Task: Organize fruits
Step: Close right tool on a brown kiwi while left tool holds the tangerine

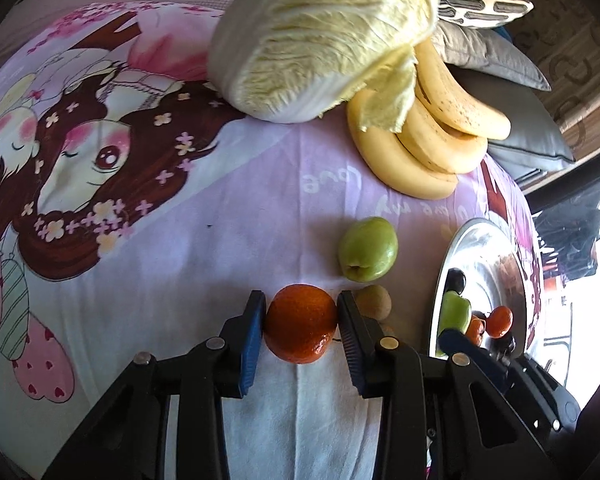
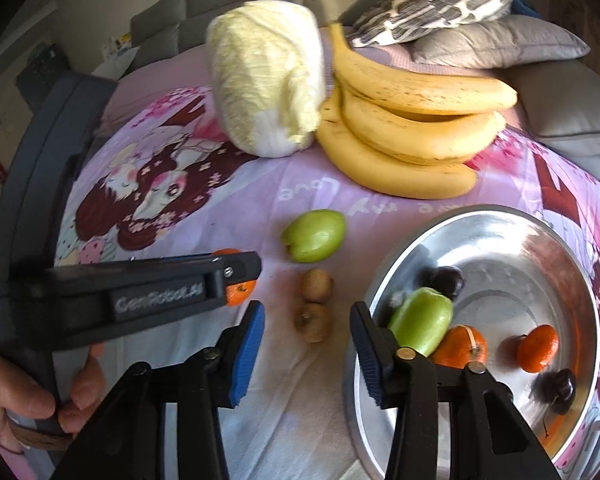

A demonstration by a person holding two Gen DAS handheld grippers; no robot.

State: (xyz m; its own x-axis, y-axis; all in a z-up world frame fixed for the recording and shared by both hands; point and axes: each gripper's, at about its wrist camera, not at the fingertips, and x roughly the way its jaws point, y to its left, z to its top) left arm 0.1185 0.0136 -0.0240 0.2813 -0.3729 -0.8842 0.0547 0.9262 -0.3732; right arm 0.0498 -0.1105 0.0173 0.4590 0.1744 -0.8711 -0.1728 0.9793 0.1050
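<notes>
The step in hand is a pick-up: the left tool (image 1: 301, 326) is clamped on a small orange (image 1: 300, 323), both blue pads pressing its sides while it sits on the printed bed sheet (image 1: 220, 208). The next move, I judge, calls for lifting it clear and carrying it right to the metal bowl (image 2: 540, 240), keeping off the green fruit (image 1: 368, 249) just beyond.

The right tool (image 2: 308, 354) hangs with its jaws apart and nothing between them, above two small brown fruits (image 2: 314, 300) that lie just left of the bowl's rim.

The bowl already holds a green fruit (image 2: 422, 320), two oranges (image 2: 538, 348) and what look like two dark cherries (image 2: 558, 390) (blur makes that uncertain). A bunch of bananas (image 2: 412, 120) and a cabbage (image 2: 264, 80) lie together at the far end.
</notes>
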